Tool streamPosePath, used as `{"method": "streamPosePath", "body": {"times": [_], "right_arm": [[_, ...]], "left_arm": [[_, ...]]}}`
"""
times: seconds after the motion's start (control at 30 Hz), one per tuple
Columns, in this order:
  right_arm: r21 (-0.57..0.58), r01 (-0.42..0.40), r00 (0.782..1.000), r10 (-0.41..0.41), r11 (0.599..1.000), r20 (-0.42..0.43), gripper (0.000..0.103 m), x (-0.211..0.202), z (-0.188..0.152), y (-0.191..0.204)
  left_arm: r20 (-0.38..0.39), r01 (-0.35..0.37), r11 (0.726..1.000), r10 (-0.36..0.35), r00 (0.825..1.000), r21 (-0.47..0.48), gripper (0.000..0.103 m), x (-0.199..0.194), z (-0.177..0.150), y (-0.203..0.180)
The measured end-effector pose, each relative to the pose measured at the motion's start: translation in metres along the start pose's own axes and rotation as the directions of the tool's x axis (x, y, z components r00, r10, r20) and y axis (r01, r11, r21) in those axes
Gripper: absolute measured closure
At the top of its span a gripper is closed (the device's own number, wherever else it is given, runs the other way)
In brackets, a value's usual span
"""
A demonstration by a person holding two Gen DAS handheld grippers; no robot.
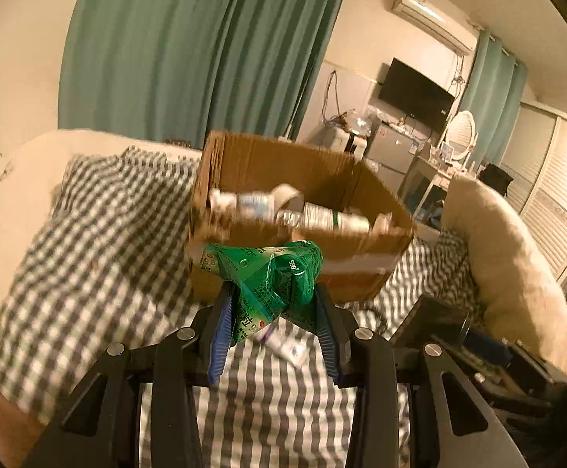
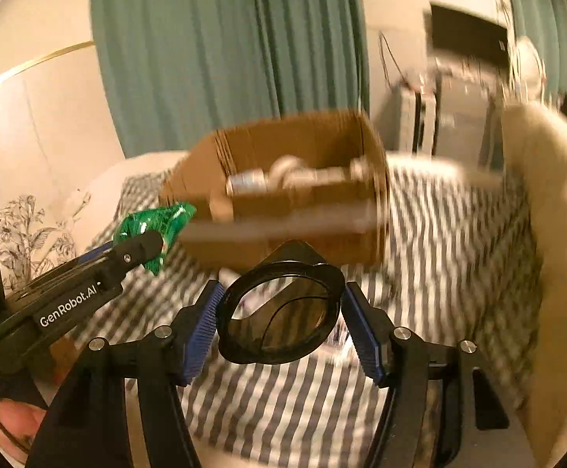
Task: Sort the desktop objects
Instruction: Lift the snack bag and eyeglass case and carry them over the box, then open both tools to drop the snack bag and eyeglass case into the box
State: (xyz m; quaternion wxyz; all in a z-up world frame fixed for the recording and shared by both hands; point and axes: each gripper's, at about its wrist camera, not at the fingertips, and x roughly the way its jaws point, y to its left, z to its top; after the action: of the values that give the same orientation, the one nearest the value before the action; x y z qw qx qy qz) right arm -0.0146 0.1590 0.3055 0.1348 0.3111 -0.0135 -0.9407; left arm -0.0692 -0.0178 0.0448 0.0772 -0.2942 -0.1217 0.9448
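The green foil packet (image 1: 262,284), crumpled and printed with white characters, is clamped between the blue pads of the left gripper (image 1: 269,292) and hangs clear of the gingham bedspread (image 1: 88,241), just short of the near wall of the open cardboard box (image 1: 303,241). The box sits on the bedspread ahead of both tools and already holds several items, among them what look like small bottles and a tape roll; blur prevents firmer naming. A small white packet (image 1: 291,349) lies on the cloth beneath the left gripper. Further right, the right gripper (image 2: 279,312) is closed on a pair of dark-lensed sunglasses (image 2: 279,312), the pads bearing on either side of the frame, also carried above the bedspread and facing the box. A cream cushion (image 2: 548,234) stands at the far right. Judgement: the step in hand is transport, both articles lifted and bound for the box. The next move calls for carrying each load over the near wall and releasing only once it is above the interior; the sunglasses risk slipping or snagging on the wall.
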Motion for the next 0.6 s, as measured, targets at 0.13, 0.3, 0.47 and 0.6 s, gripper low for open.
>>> {"method": "streamPosePath", "body": {"times": [0.13, 0.3, 0.47, 0.6], "right_arm": [[0.004, -0.030, 0.998, 0.030, 1.000, 0.049, 0.041, 0.008, 0.039, -0.005], [-0.009, -0.041, 0.996, 0.042, 0.999, 0.085, 0.041, 0.032, 0.080, -0.007], [-0.013, -0.034, 0.996, 0.035, 0.999, 0.083, 0.041, 0.072, 0.104, -0.018], [-0.018, -0.019, 0.996, 0.020, 1.000, 0.085, 0.040, 0.095, 0.110, -0.029]], "left_arm": [[0.043, 0.013, 1.000, -0.013, 0.999, 0.006, 0.064, 0.002, 0.034, -0.002], [0.077, 0.007, 0.999, -0.011, 0.997, 0.049, 0.063, 0.026, 0.076, -0.009], [0.052, 0.010, 0.995, -0.015, 0.999, 0.096, 0.063, 0.069, 0.100, -0.009], [0.034, -0.015, 0.994, 0.011, 0.999, 0.111, 0.053, 0.095, 0.102, -0.003]]}}
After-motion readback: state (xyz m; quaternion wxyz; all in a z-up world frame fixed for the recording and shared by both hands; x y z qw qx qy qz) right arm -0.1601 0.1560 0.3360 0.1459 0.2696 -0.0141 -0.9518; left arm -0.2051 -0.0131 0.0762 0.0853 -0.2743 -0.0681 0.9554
